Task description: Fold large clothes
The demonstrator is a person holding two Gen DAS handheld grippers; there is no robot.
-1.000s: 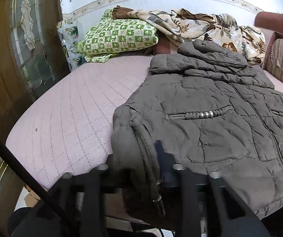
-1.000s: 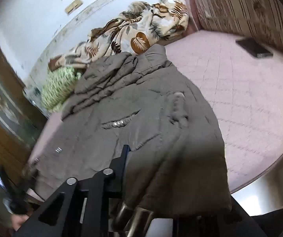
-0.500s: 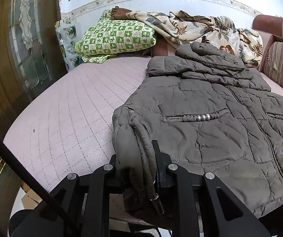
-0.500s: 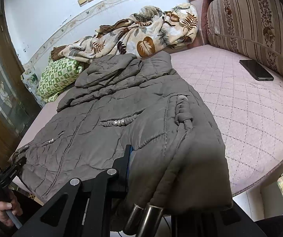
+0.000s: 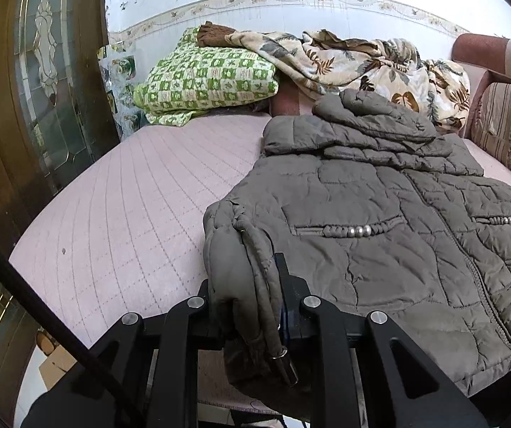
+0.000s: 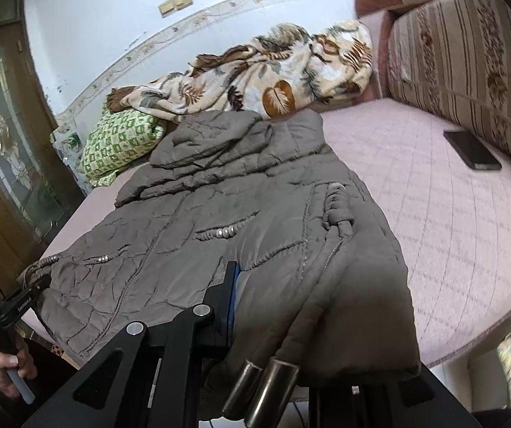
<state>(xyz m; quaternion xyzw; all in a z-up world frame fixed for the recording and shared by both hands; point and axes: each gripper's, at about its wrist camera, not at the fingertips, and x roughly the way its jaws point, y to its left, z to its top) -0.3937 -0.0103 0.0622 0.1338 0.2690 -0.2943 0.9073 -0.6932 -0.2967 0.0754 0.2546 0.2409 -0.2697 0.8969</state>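
Note:
A large grey-brown quilted jacket [image 5: 380, 221] lies front up on the pink quilted bed, hood toward the wall; it also fills the right wrist view [image 6: 220, 214]. My left gripper [image 5: 248, 285] is shut on the jacket's bottom left corner, bunched with a drawstring and metal toggle hanging down. My right gripper [image 6: 273, 303] is shut on the bottom right corner; the fabric drapes over and hides its right finger, and two metal cord ends hang below. The left gripper also shows at the left edge of the right wrist view [image 6: 29, 294].
The pink bed [image 5: 130, 214] is bare to the jacket's left. A green checked pillow [image 5: 209, 78] and a leaf-print blanket [image 5: 355, 64] lie by the wall. A black phone [image 6: 473, 149] lies beside the striped backrest [image 6: 469, 64]. A wooden glass door [image 5: 34, 89] stands left.
Both grippers, still holding the hem corners, have moved up and slightly forward. The right wrist view has tilted, and the bed's near edge sits lower in both views.

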